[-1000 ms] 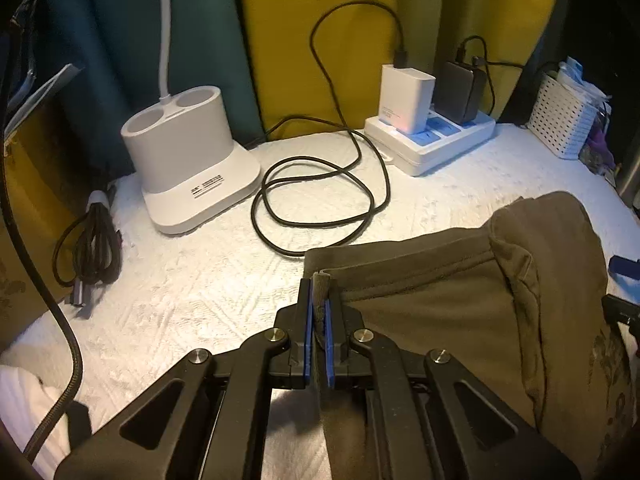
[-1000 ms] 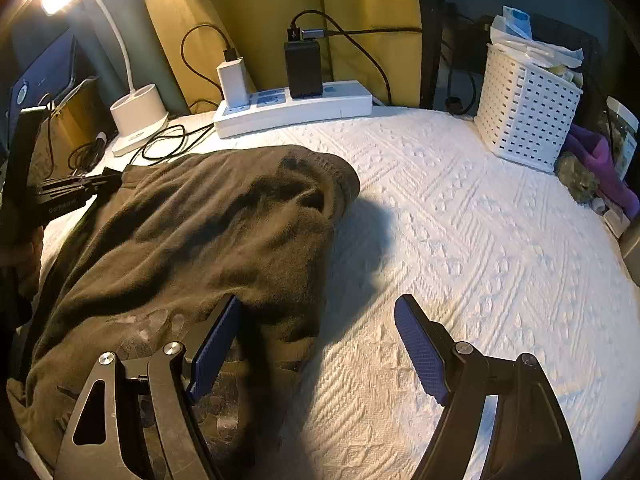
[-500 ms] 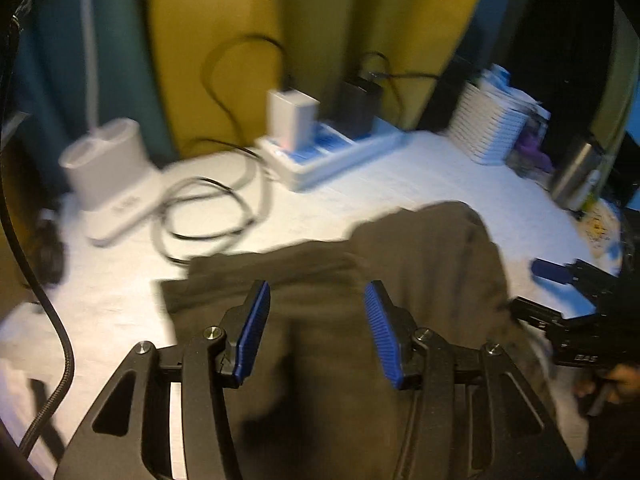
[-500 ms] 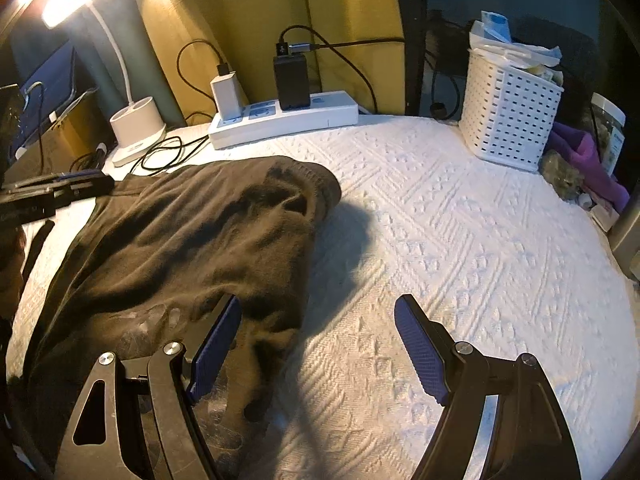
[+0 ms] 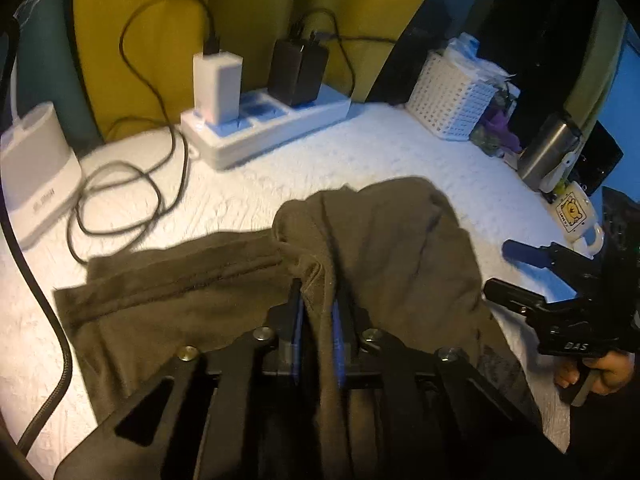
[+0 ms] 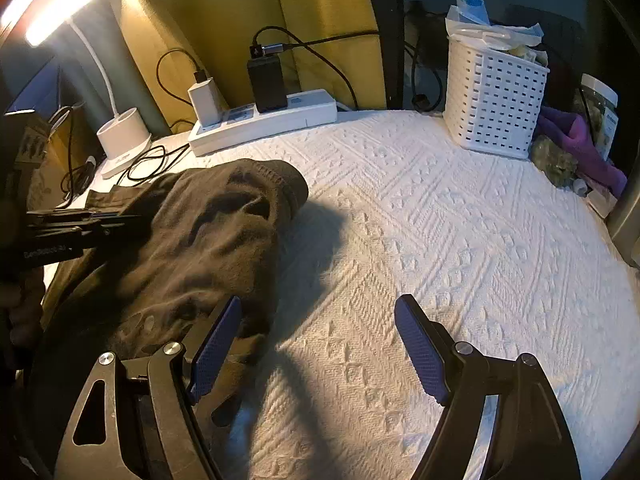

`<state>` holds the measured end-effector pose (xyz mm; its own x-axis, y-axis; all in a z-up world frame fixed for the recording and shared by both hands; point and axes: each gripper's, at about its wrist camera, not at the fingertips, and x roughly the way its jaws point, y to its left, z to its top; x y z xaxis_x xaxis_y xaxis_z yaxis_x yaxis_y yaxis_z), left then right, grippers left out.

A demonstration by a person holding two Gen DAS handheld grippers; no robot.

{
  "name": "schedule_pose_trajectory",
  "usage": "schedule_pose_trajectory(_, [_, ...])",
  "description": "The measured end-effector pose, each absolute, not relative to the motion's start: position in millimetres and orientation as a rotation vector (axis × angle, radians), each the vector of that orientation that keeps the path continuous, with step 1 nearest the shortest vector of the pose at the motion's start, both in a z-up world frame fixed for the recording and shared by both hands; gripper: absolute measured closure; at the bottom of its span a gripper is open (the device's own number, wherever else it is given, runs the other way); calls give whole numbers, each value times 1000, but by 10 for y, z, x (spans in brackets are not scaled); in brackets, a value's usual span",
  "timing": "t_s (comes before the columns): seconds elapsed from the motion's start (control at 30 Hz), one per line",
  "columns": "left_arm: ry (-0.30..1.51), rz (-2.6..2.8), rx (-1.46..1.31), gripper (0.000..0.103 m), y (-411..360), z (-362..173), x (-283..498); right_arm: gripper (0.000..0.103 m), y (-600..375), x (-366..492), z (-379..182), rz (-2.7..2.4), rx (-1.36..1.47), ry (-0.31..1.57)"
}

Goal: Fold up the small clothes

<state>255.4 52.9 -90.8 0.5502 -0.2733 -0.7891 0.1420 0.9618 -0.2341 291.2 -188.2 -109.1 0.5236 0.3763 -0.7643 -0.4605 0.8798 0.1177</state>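
A: Left hand-held gripper (image 5: 318, 312)?
B: Just closed, now clamped on a raised fold of the dark olive garment (image 5: 384, 248). Cloth pinched between the blue pads, draped over the jaws.

A: Right hand-held gripper (image 6: 316, 344)?
B: Jaws wide apart, nothing between them. Left pad (image 6: 214, 344) just beside the garment's near edge, touching or not cannot tell. Right pad over bare worktop (image 6: 460, 248).

A: Garment location?
B: Left part of the white textured worktop, bunched and rumpled, one flat hemmed edge stretched toward the left in the left wrist view. Humped end near the middle, casting a shadow to the right.

A: Background clutter?
B: White power strip (image 6: 264, 120) at the back with a white charger (image 5: 218, 80) and a black charger (image 5: 298, 72) plugged in. Black cable (image 5: 120, 204) looped on the worktop just beside the strip. White lamp base (image 6: 124, 136) far left, lamp lit. White perforated basket (image 6: 494, 100) back right, purple cloth (image 6: 576, 140) beside it. Mug with a bear print (image 5: 576, 216) at the right edge. Yellow curtain (image 5: 160, 20) behind.

A: Person?
B: Fingers (image 5: 600, 374) visible on the right gripper's handle.
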Motion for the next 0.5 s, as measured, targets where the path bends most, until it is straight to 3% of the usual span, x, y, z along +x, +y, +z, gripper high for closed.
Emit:
schedule_pose_trajectory(0.33, [802,-182,-139,95,760,-370,2164,23,-1776,2897,-988,521,-104,871])
schedule_pose_trajectory(0.5, [811,-145,-161,95,976,-430,2064,23,-1623,2928,-870,564,-103,847])
